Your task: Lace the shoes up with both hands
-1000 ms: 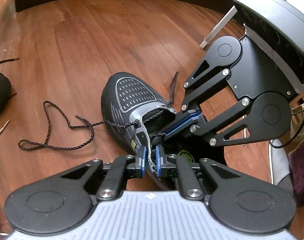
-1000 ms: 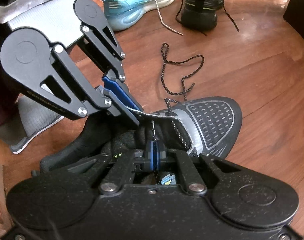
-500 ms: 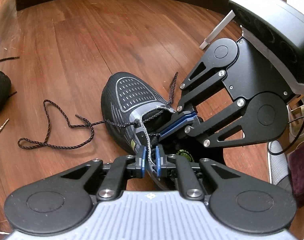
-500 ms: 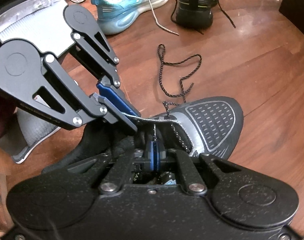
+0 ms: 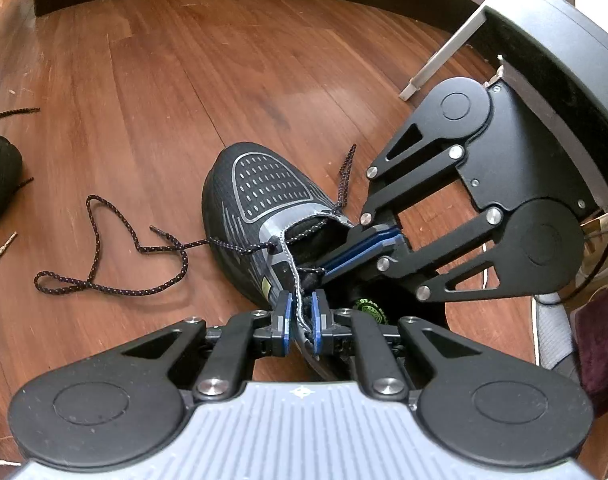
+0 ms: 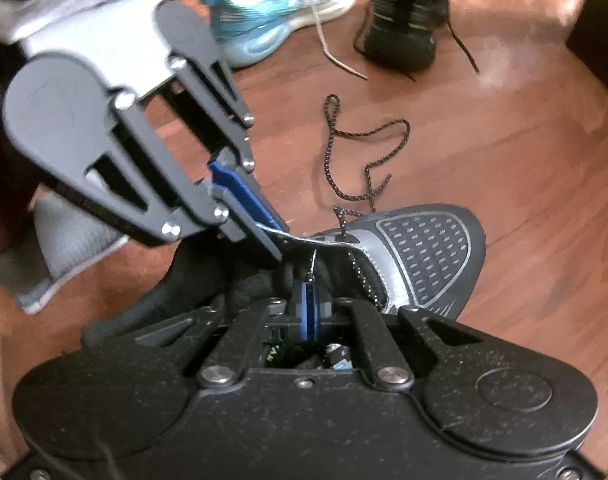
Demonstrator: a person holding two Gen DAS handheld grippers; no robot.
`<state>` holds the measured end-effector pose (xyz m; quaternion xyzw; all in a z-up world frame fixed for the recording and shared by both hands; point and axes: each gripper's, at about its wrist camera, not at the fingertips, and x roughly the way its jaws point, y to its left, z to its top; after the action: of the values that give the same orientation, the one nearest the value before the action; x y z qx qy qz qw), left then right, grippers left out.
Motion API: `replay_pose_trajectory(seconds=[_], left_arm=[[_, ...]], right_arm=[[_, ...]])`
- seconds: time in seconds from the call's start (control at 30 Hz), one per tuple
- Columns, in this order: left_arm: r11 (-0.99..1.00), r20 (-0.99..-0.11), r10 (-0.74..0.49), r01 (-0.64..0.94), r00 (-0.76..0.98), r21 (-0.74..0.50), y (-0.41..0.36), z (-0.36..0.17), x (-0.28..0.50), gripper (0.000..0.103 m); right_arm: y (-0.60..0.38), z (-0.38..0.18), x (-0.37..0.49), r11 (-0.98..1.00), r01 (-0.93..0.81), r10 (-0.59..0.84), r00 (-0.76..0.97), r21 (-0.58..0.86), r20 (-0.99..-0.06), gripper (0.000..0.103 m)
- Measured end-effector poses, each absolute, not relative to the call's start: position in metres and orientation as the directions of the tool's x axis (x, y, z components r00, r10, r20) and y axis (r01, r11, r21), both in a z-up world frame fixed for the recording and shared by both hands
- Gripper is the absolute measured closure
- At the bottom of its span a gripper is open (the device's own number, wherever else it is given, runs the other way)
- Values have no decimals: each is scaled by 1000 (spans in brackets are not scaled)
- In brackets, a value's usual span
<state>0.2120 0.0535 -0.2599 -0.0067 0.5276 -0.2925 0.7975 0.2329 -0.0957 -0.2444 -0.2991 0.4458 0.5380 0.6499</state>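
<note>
Left wrist view: left gripper [image 5: 300, 320] clamps the shoe's [image 5: 264, 188] eyelet flap; right gripper [image 6: 308, 312] pinches the lace tip [image 6: 313, 258].

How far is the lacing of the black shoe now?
Early stage. Done: the speckled lace passes only the lowest eyelets, its long end loose on the floor. In hand: the left gripper pinches the shoe's eyelet edge; the right gripper holds a lace tip inside. Left: all upper eyelets.

Black shoe [image 5: 260, 196] on floor, speckled lace [image 5: 104, 240] loose
</note>
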Motion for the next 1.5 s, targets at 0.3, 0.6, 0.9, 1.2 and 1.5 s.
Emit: replay_pose_trajectory(seconds=[0.3, 0.6, 0.9, 1.2, 1.5], left_arm=[[829, -837, -476, 455, 270, -325, 56, -260, 210, 94], [828, -837, -477, 457, 268, -325, 58, -258, 211, 94], [828, -834, -483, 448, 265, -337, 58, -259, 211, 94], [819, -777, -554, 362, 300, -445, 79, -253, 207, 89], [707, -649, -669, 41, 362, -706, 117, -283, 203, 76]], right_arm=[[-94, -247, 234, 238, -966, 431, 17, 96, -902, 99], [-96, -245, 230, 225, -971, 436, 27, 80, -900, 99], [-93, -247, 234, 252, -966, 444, 67, 53, -894, 99], [-88, -246, 234, 267, -962, 461, 73, 60, -884, 99], [-86, -248, 234, 282, -957, 462, 79, 62, -884, 99]])
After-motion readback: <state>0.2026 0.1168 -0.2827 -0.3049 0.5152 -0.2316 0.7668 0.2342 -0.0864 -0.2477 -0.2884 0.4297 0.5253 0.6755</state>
